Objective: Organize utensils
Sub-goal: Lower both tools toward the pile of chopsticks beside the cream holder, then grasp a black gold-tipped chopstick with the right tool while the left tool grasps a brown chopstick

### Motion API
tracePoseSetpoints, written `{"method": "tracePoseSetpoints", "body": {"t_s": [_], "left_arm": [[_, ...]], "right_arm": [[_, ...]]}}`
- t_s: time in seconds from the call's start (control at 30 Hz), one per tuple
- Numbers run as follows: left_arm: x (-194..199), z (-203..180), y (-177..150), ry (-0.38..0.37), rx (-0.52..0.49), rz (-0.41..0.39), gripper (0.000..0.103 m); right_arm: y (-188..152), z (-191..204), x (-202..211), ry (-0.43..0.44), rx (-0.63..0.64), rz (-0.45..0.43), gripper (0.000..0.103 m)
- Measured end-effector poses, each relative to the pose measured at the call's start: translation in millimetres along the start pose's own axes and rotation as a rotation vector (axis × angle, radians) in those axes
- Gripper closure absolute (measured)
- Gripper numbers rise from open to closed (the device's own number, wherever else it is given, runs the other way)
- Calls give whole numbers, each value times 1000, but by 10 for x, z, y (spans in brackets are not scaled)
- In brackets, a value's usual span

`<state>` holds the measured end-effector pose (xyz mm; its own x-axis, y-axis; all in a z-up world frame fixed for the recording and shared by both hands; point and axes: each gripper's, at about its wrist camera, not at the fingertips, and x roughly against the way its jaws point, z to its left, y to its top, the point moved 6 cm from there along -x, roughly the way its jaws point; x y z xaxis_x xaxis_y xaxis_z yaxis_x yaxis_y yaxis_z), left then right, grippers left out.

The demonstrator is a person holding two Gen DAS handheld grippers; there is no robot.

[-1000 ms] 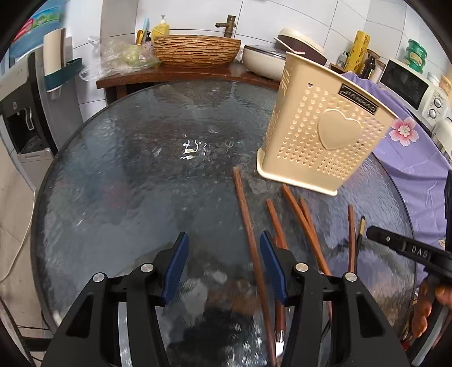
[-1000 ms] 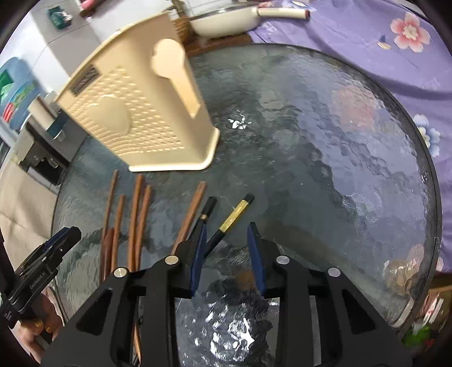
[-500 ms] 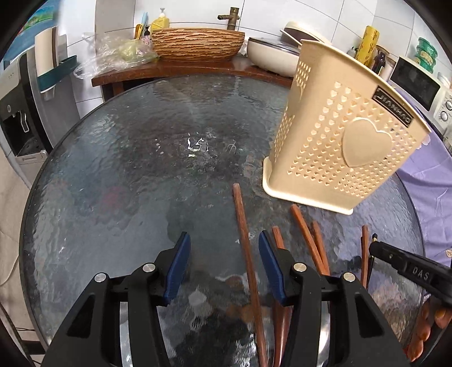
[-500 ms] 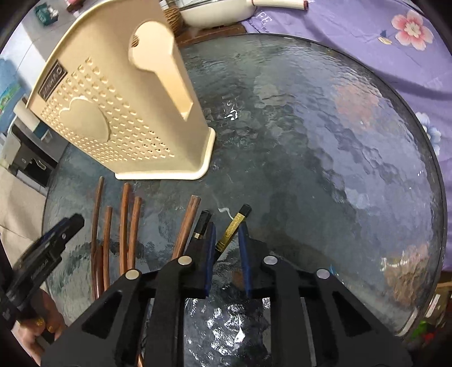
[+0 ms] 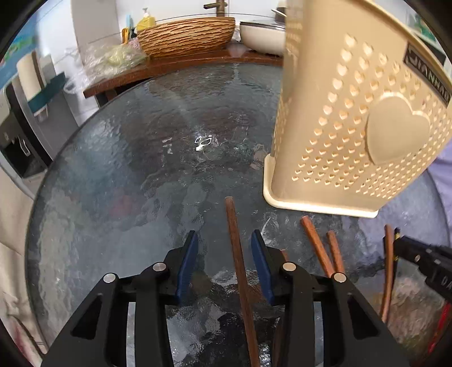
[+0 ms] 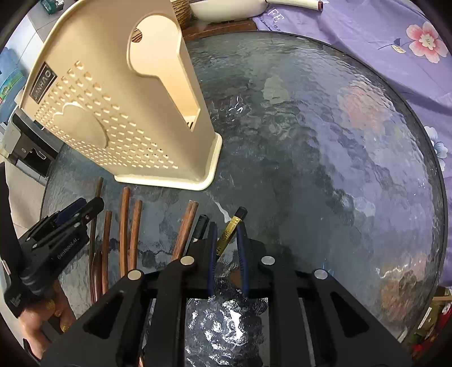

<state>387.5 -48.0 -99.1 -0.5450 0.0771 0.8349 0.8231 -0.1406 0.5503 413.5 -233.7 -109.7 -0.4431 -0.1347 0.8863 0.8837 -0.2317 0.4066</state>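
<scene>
Left hand-held gripper [image 5: 224, 249] is spread wide astride a brown chopstick [image 5: 236, 254] lying on the glass surface [image 5: 127, 169]; its lower end is hidden. Beige holder [image 5: 353, 127] stands beyond, top cut off. Right hand-held gripper [image 6: 226, 240] pinches a black-and-gold chopstick [image 6: 230, 230].

A round table [image 5: 118, 175] with a rippled glass top fills the middle of both views. Behind it, a wooden counter [image 5: 175, 66] carries a woven basket [image 5: 188, 35], a white pot [image 5: 261, 35] just beside the basket, a yellow soap bottle [image 5: 146, 22] and a clear plastic bag [image 5: 113, 58]. A purple cloth [image 6: 367, 42] with pink flowers lies along the table's far edge.
</scene>
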Motion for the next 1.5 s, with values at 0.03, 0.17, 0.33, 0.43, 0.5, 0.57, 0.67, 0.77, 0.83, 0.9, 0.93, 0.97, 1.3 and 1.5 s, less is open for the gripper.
{"method": "tracePoseSetpoints", "body": {"t_s": [0.03,0.17,0.33,0.43,0.5,0.57,0.67,0.77,0.83,0.9,0.93,0.97,1.3,1.5], "left_arm": [[-1,-12,8,-6,-6,1,73],[-10,-22,18,1,-16,8,87],[-9,-34,10,15,-8,1,95],[4,-38,-10,9,10,0,96],[19,-37,-30,1,23,1,96],[21,-29,-27,-7,32,2,96],[72,-36,-36,-16,39,-12,96],[117,-39,-15,-16,33,-24,96],[139,-50,0,-15,31,-30,96],[139,-64,4,-14,29,-32,96],[134,-69,-1,-12,28,-32,96],[125,-71,-5,-12,29,-31,96],[87,-17,-70,-24,44,-22,96],[52,-2,-75,-27,48,-13,96]], "right_arm": [[14,6,-8,-3,5,-1,88],[-7,28,-14,-11,28,-21,89],[-21,-9,-22,0,18,-38,92],[-26,-61,-15,9,18,-54,93],[-47,-71,-1,23,13,-61,93],[-42,-93,0,44,7,-67,96],[-3,-137,64,47,15,-104,102],[17,-156,48,64,22,-87,102],[19,-168,22,54,26,-78,102],[19,-191,32,31,20,-89,102],[10,-185,27,31,20,-85,101],[-4,-189,24,32,20,-77,98],[-151,-202,97,5,-5,-65,60],[-213,-47,73,-1,16,-40,70]]}}
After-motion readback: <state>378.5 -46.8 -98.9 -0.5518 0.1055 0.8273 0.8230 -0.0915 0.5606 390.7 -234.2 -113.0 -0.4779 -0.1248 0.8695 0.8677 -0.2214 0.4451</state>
